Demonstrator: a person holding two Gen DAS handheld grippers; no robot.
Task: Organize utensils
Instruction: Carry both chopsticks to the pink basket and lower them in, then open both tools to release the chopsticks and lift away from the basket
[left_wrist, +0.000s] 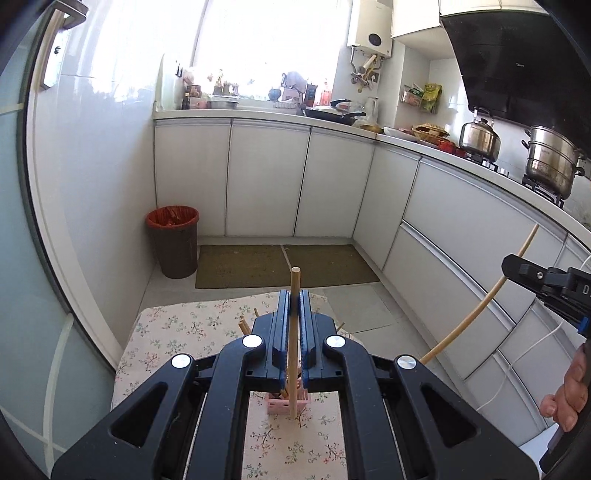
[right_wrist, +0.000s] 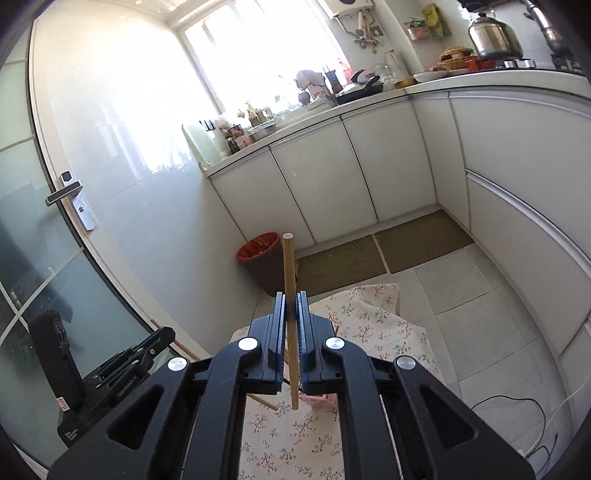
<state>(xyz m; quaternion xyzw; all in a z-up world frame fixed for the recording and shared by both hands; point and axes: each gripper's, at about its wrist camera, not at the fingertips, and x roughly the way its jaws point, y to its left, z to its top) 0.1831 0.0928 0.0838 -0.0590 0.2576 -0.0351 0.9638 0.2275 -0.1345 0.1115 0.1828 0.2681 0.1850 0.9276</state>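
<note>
My left gripper (left_wrist: 294, 295) is shut on a wooden chopstick (left_wrist: 294, 284) that stands upright between its fingers, above a pink utensil holder (left_wrist: 277, 405) with several chopsticks in it. My right gripper (right_wrist: 291, 297) is shut on another wooden chopstick (right_wrist: 288, 258), also upright; the pink holder (right_wrist: 320, 400) shows below it. The right gripper (left_wrist: 517, 266) with its chopstick (left_wrist: 476, 312) shows at the right of the left wrist view. The left gripper (right_wrist: 162, 334) shows at the lower left of the right wrist view.
A small table with a floral cloth (left_wrist: 173, 332) carries the holder; it also shows in the right wrist view (right_wrist: 388, 332). A brown bin with a red liner (left_wrist: 173, 242) stands by the white cabinets (left_wrist: 266, 177). Pots (left_wrist: 550, 160) stand on the stove. A glass door (right_wrist: 44, 221) is at left.
</note>
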